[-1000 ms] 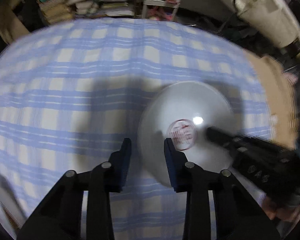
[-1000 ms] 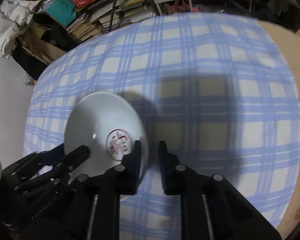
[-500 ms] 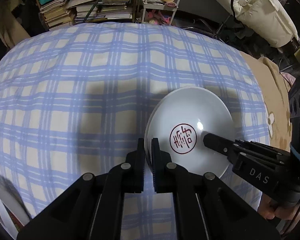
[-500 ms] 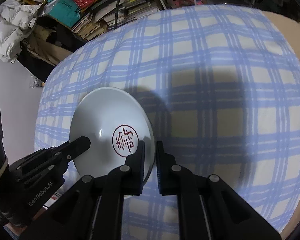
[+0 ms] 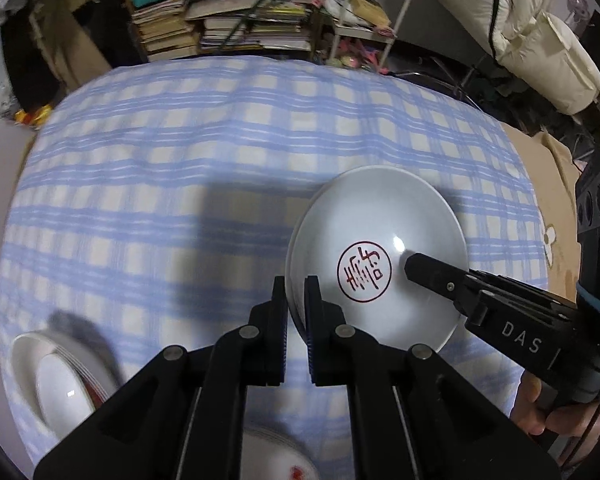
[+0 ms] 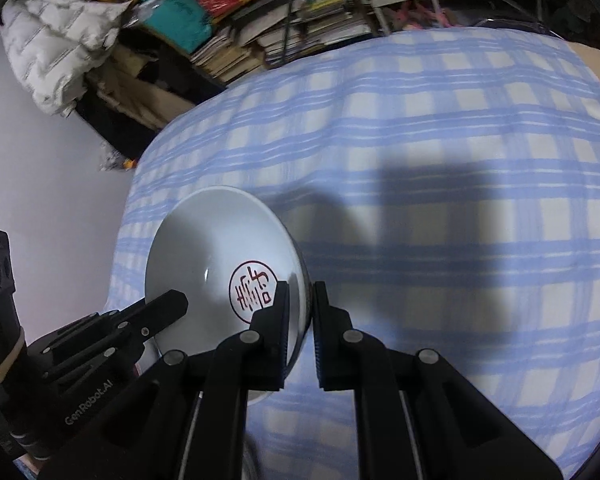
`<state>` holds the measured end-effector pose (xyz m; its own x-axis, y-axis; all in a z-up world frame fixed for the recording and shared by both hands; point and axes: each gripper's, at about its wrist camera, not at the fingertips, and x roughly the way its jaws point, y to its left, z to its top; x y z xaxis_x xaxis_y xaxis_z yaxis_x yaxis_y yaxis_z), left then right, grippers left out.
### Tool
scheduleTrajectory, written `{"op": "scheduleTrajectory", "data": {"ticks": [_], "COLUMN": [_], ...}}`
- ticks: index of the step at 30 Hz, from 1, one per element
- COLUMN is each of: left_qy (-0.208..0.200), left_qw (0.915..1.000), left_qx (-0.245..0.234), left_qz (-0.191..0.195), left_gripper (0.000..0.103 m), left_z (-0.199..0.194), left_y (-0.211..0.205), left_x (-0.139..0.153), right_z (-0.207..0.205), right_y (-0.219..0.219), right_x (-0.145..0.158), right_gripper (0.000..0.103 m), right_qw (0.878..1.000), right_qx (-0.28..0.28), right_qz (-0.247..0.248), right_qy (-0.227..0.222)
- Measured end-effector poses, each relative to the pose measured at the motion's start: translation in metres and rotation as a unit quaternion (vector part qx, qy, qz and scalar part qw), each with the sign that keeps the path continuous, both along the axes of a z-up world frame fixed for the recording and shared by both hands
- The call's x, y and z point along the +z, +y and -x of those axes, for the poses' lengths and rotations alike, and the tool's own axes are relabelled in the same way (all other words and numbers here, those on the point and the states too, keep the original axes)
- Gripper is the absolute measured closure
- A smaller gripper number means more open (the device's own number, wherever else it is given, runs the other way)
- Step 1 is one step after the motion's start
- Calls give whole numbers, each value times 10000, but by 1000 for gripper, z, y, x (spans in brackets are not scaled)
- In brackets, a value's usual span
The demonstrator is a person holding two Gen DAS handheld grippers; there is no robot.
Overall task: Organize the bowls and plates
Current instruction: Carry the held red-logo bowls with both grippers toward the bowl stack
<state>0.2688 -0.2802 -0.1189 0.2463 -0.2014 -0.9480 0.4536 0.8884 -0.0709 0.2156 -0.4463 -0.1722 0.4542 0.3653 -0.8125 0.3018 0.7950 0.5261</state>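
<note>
A white ceramic bowl with a round red character stamp inside [image 5: 380, 264] was held tilted above the blue-and-white checked cloth [image 5: 180, 184], carried by both tools at once. The left tool [image 5: 296, 312] was pinched narrow on the bowl's near-left rim; the right tool [image 6: 300, 312] was clamped likewise on the opposite rim. Lower left, a stack of white bowls [image 5: 56, 376] rested on the cloth, and a white plate [image 5: 276, 456] lay beneath the left tool. Piled books [image 5: 220, 28] stood beyond.
</note>
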Motion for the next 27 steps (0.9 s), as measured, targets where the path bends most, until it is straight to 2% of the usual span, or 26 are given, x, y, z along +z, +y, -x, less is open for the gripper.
{"op": "scheduleTrajectory", "data": {"ticks": [7,14,27], "left_qy": [-129,-214,-311], "left_qw": [9991,9972,9935], "left_qx": [399,686,1067], "left_qz": [-40,-190,-239], "left_gripper": [95,95,95], "left_z": [2,8,18], "left_y": [67,112,183], "left_x": [19,25,35], "right_z": [-2,-3,-7], "right_y": [62,119,183], "right_x": [17,22,32], "right_gripper": [91,90,89], "right_qw": [9991,9980,9955], "right_qx": [369,574,854], "right_qz": [41,46,-51], "right_qy": [-199,-244,-399]}}
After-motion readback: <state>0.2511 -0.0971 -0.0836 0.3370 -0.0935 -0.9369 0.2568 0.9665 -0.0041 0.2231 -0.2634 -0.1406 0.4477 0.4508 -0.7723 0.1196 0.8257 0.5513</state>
